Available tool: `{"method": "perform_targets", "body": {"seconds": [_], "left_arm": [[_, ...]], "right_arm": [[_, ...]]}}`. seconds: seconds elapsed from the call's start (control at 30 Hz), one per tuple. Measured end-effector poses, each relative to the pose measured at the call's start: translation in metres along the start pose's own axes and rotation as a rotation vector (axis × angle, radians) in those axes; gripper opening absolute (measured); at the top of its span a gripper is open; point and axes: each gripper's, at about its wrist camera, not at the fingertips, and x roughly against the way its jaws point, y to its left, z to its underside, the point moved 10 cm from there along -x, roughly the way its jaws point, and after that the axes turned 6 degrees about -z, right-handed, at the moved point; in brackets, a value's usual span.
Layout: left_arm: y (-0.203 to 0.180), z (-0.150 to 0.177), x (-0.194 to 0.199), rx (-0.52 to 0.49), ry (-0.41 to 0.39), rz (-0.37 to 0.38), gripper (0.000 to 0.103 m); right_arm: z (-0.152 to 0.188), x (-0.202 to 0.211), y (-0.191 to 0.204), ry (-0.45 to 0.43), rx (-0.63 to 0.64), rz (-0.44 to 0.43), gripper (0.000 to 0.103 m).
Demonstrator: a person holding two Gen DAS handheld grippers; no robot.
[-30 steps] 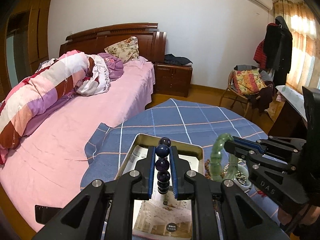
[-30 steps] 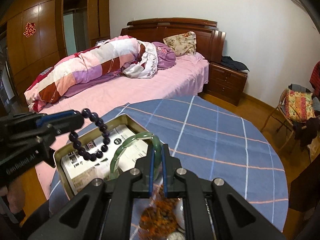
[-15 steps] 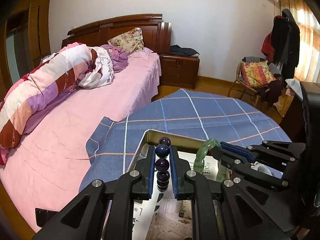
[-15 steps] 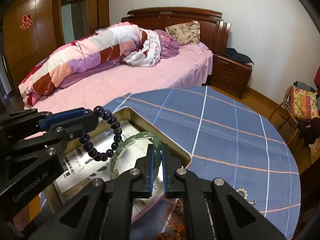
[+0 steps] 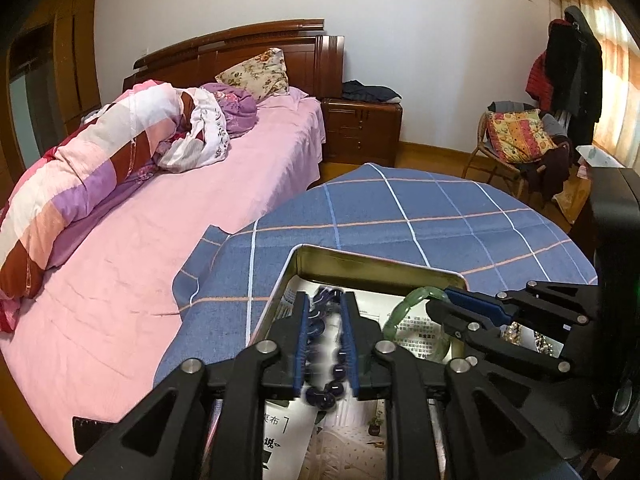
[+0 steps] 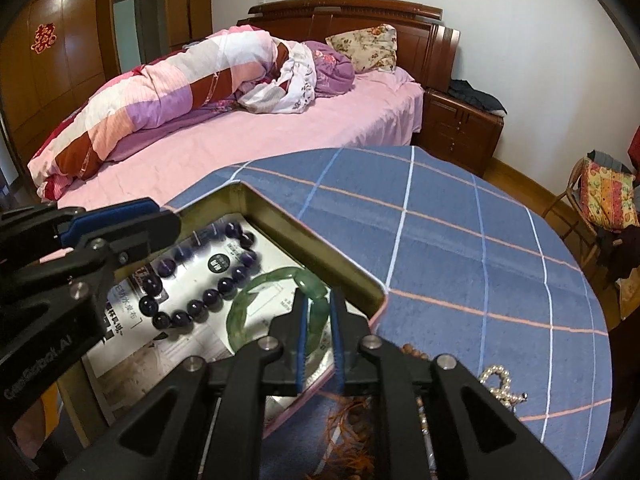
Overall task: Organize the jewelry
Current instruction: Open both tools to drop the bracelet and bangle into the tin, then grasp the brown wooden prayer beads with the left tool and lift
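Observation:
A gold metal tin lined with printed paper sits on the blue checked table. A dark purple bead bracelet lies flat on the paper in the tin; it shows blurred between my left gripper's fingers. My left gripper is open, its fingers apart from the beads. A green jade bangle lies in the tin beside the beads. My right gripper has opened a little around the bangle's rim.
A pearl bracelet, brown wooden beads and orange tassel threads lie on the table right of the tin. A pink bed adjoins the table's left side. A chair with clothes stands far right.
Both grippers lowered into the tin. The left gripper opened and the purple bead bracelet dropped flat onto the paper. The right gripper loosened on the green bangle, which now rests in the tin.

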Motion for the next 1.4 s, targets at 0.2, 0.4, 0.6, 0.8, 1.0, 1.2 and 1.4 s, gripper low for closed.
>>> {"method": "perform_targets", "body": {"seconds": [0.2, 0.4, 0.6, 0.8, 1.0, 1.2, 1.4], "left_arm": [[0.008, 0.001, 0.003, 0.039, -0.02, -0.03, 0.057], [0.016, 0.01, 0.008, 0.081, -0.016, -0.056, 0.058], [0.015, 0.017, 0.026, 0.093, -0.043, -0.086, 0.059], [-0.007, 0.025, 0.039, 0.07, -0.062, -0.073, 0.06], [-0.034, 0.036, 0.051, 0.029, -0.06, -0.055, 0.06], [-0.059, 0.043, 0.065, 0.001, -0.064, -0.017, 0.06], [-0.098, 0.053, 0.073, -0.063, -0.061, 0.047, 0.06]], "right_arm": [[-0.002, 0.008, -0.003, -0.025, -0.031, -0.019, 0.037], [0.001, 0.017, -0.003, -0.03, -0.044, -0.038, 0.054], [0.023, 0.046, -0.022, -0.044, -0.074, -0.027, 0.054], [0.054, 0.085, -0.068, -0.069, -0.146, 0.048, 0.055], [0.084, 0.107, -0.096, -0.072, -0.206, 0.097, 0.055], [0.108, 0.112, -0.104, -0.069, -0.227, 0.105, 0.057], [0.116, 0.115, -0.106, -0.073, -0.221, 0.11, 0.06]]}}
